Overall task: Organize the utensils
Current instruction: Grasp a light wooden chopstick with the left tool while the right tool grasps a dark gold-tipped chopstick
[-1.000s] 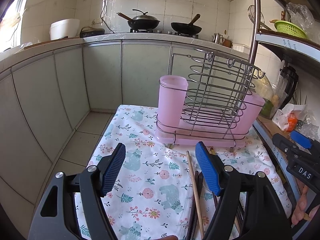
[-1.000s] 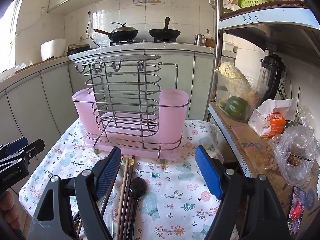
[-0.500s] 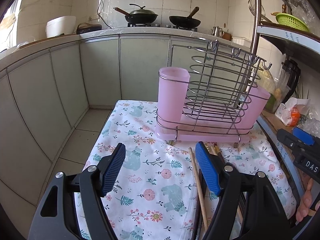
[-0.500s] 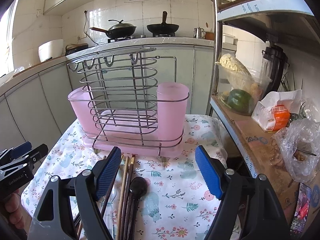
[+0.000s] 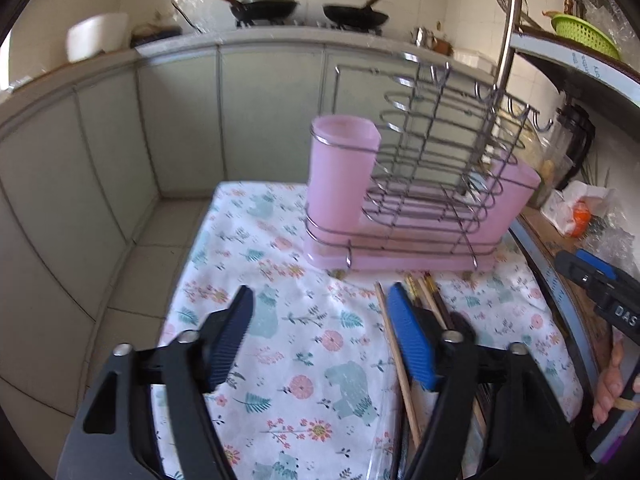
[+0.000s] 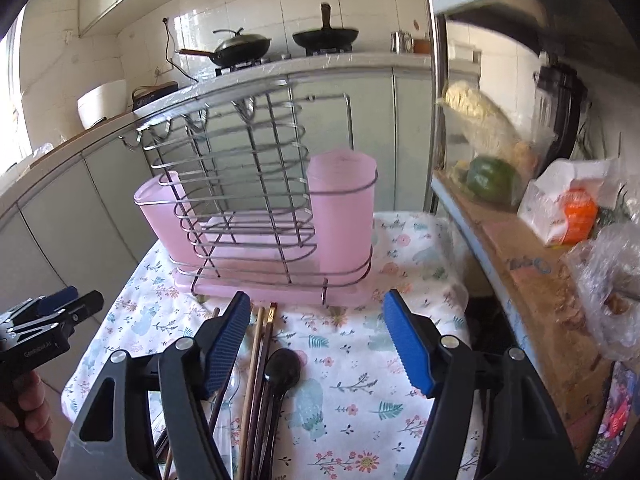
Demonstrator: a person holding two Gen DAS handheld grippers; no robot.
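While both claws, left claw (image 5: 320, 336) and right claw (image 6: 318, 338), close on nothing, the chopsticks (image 6: 256, 364) lie lengthwise, tips toward the rack (image 6: 260, 216) at twelve o'clock; bare table (image 6: 360, 384) lies at three.

Pink cups (image 6: 341, 208) in silver wire rack (image 6: 240, 184); white cloth (image 5: 304, 344) w/ floral pattern; blue gripper pads (image 6: 408, 344); black spoon (image 6: 282, 366).

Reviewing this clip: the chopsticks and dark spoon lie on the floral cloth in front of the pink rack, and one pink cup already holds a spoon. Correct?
Not quite. Both pink cups in the wire rack look empty in the right wrist view; no handle sticks out of either. The chopsticks and dark spoon do lie on the floral cloth in front of the rack.
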